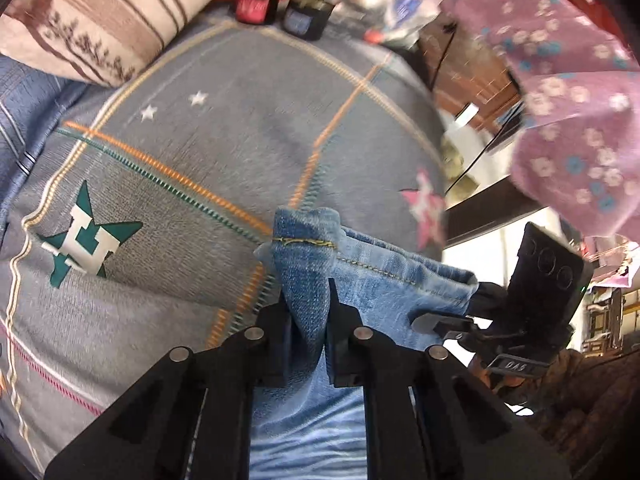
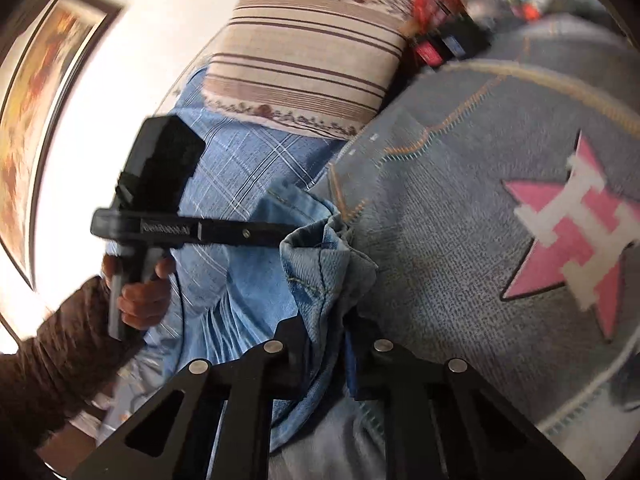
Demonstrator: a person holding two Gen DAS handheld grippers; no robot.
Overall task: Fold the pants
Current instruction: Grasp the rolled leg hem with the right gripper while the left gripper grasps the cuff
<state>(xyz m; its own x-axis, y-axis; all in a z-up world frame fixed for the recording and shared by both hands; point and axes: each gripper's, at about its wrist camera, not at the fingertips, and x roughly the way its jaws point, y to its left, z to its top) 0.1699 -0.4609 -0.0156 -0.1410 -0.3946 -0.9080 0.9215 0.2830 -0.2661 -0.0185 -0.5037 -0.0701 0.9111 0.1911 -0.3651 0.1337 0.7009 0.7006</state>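
The blue denim pants (image 1: 372, 284) hang bunched over a grey bed cover (image 1: 220, 120). In the left wrist view my left gripper (image 1: 308, 294) is shut on a stitched hem fold of the denim. To its right, my right gripper (image 1: 436, 324) bites the same cloth edge. In the right wrist view the pants (image 2: 320, 256) rise between the fingers of my right gripper (image 2: 320, 322), which is shut on them. My left gripper (image 2: 260, 234) reaches in from the left onto the denim, held by a hand (image 2: 140, 292) in a brown sleeve.
A striped pillow (image 1: 100, 20) lies at the head of the bed on a blue plaid sheet (image 2: 240, 160). Small dark boxes (image 1: 276, 10) sit beyond the cover. A pink floral cloth (image 1: 568, 100) hangs at the right. A framed picture (image 2: 36, 120) is on the wall.
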